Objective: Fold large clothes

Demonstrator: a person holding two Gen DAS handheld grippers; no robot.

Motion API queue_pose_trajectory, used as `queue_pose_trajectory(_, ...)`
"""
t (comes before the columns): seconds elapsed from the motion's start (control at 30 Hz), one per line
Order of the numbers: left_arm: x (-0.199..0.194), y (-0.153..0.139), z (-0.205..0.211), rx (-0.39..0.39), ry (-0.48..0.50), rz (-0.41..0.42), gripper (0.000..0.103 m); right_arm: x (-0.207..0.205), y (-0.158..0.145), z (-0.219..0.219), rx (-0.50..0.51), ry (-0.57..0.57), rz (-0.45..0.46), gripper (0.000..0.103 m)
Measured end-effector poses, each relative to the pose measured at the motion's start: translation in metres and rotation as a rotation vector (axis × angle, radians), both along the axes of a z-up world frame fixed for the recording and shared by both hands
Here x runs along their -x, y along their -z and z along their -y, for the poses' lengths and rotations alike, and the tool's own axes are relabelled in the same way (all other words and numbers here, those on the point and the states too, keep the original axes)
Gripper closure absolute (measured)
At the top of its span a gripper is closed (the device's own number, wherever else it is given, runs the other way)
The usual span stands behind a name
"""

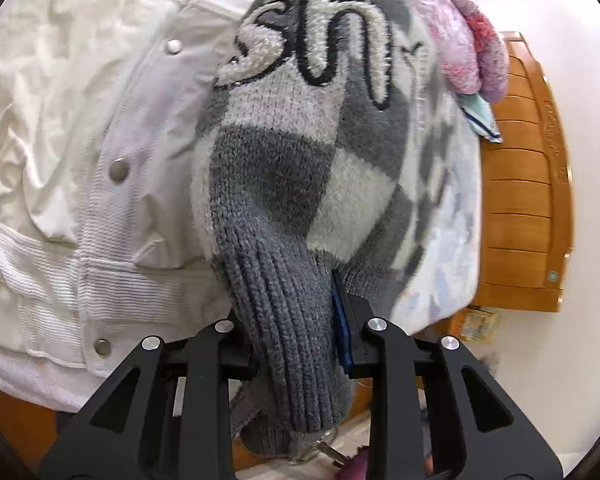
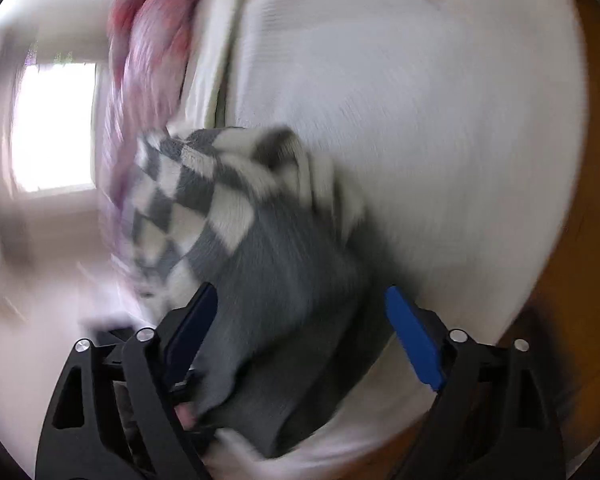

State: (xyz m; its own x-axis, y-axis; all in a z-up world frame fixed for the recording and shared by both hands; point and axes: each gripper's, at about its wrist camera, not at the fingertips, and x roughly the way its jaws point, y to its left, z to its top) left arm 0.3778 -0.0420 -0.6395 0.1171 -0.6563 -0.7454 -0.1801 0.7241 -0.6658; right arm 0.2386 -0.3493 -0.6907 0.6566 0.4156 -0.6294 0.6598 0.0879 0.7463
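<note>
Here the left gripper (image 1: 296, 336) pinches the checkered sweater's (image 1: 300, 168) grey ribbed cuff (image 1: 288, 320) beside the white jacket (image 1: 72, 120) — the right gripper (image 2: 300, 336) gapes wide around its grey hem.

Fuzzy knit sweater (image 1: 284, 184), glossy wooden headboard (image 1: 528, 200)

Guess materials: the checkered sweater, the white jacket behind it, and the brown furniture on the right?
Checkered sweater: chunky fuzzy knit, probably acrylic or wool; visible stitches, ribbed grey cuff, terry-like raised lettering.
White jacket: matte woven cloth, likely cotton, judging by its crisp wrinkles; ribbed hem, shiny metal snaps.
Brown furniture: seemingly varnished wood, given its orange-brown glossy panels.
Left gripper is clamped on the cuff.
</note>
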Motion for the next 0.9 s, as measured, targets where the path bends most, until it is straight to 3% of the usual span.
queue_pose_trajectory(0.1,-0.007,-0.015,0.004,0.014,0.024,0.003,0.077,0.037,0.023,-0.034,-0.244,0.194,0.032,0.013)
queue_pose_trajectory(0.23,-0.024,-0.020,0.021,0.005,0.070,0.011,0.077,0.051,0.043,-0.069,-0.390,0.288,0.097,0.010)
queue_pose_trajectory(0.47,-0.022,-0.020,0.021,0.013,0.078,-0.010,0.077,0.020,0.072,-0.100,-0.558,0.329,0.330,0.009)
queue_pose_trajectory(0.57,-0.023,-0.019,0.020,0.016,0.087,-0.006,0.077,0.011,0.076,-0.096,-0.539,0.339,0.366,0.007)
queue_pose_trajectory(0.8,-0.021,-0.010,0.016,0.015,0.082,-0.023,0.076,-0.013,0.075,-0.079,-0.397,0.296,0.257,0.008)
queue_pose_trajectory(0.9,-0.021,-0.004,0.015,0.010,0.077,-0.034,0.075,-0.023,0.064,-0.072,-0.282,0.248,0.205,0.022)
